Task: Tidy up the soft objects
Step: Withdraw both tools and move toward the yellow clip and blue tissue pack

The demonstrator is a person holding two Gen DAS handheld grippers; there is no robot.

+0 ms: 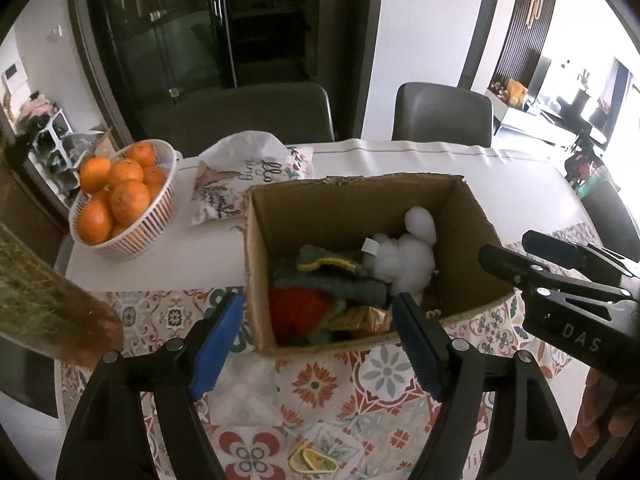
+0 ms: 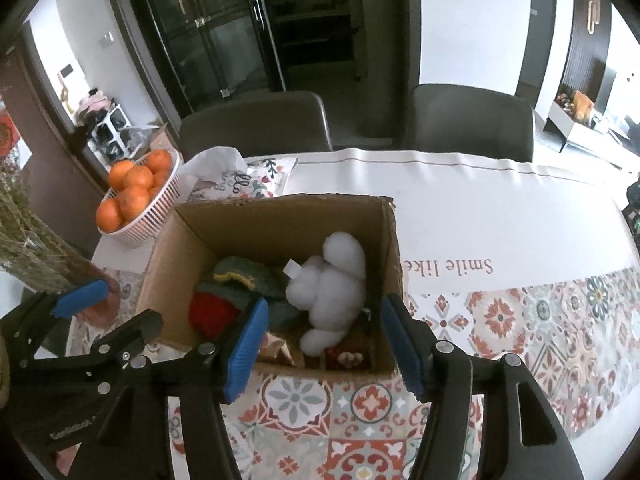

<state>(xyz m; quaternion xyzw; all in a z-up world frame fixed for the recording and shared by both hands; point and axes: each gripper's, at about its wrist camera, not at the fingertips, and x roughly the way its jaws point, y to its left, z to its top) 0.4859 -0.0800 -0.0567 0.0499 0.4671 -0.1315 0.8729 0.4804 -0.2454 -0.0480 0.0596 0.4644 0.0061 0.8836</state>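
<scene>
While both grippers hang released, soft toys fill the box.
Fluffy white plush (lumpy, rounded) lies in corrugated cardboard box; left gripper, right gripper empty.

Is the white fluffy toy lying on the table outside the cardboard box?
No, the white fluffy toy sits inside the cardboard box, beside a green knitted piece and a red one.

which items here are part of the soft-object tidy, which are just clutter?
Job:
cardboard box
white plush toy in the box
green knit piece in the box
red knit piece in the box
left claw, open
right claw, open

Bystanders:
basket of oranges
printed cushion
chairs
patterned tablecloth
</scene>
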